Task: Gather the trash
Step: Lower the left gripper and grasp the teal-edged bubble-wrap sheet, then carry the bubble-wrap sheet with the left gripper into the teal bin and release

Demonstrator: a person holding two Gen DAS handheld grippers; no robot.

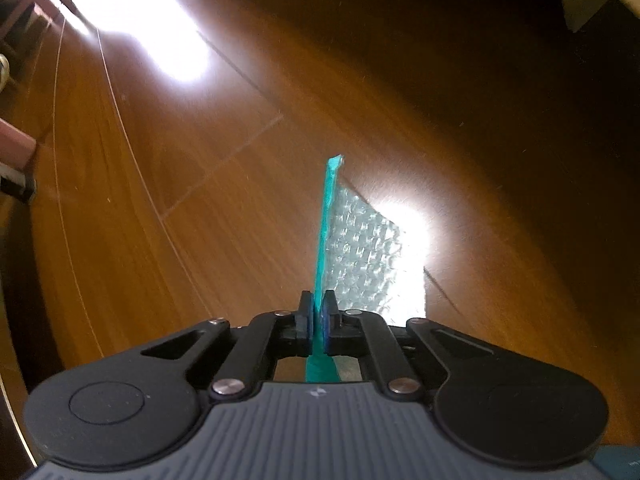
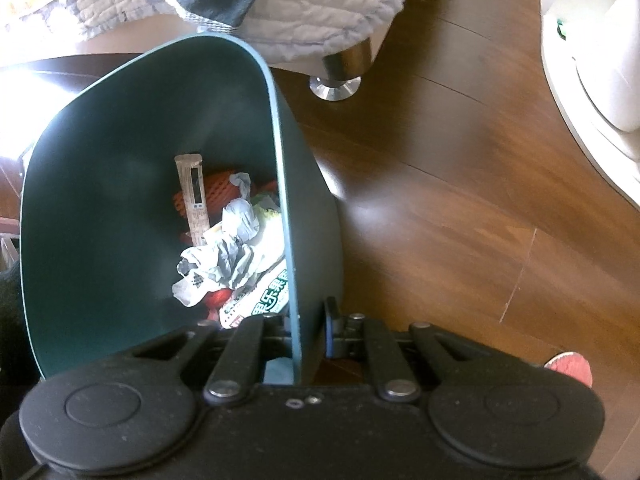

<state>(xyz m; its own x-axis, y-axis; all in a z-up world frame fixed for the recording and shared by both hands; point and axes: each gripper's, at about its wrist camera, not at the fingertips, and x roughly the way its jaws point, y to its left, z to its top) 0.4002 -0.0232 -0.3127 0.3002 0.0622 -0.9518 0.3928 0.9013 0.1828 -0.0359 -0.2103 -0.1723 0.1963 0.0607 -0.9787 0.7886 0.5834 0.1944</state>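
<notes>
Your left gripper (image 1: 319,318) pinches a teal bubble-wrap mailer (image 1: 360,248) by its edge, held above the wooden floor (image 1: 200,200), with bare boards all around. Your right gripper (image 2: 308,328) has its jaws clamped on the wall of the green trash bin (image 2: 120,200), one finger each side. Crumpled trash (image 2: 232,248) lies inside. A sofa leg (image 2: 336,76) stands near the bin's far rim.

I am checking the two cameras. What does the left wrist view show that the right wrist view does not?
Only the left wrist view shows the left tool shut on a teal bubble-wrap piece.

Only the right wrist view shows the right tool gripping the wall of the green trash bin, the trash inside it, and a quilted cover.

Both show the wooden floor.
</notes>
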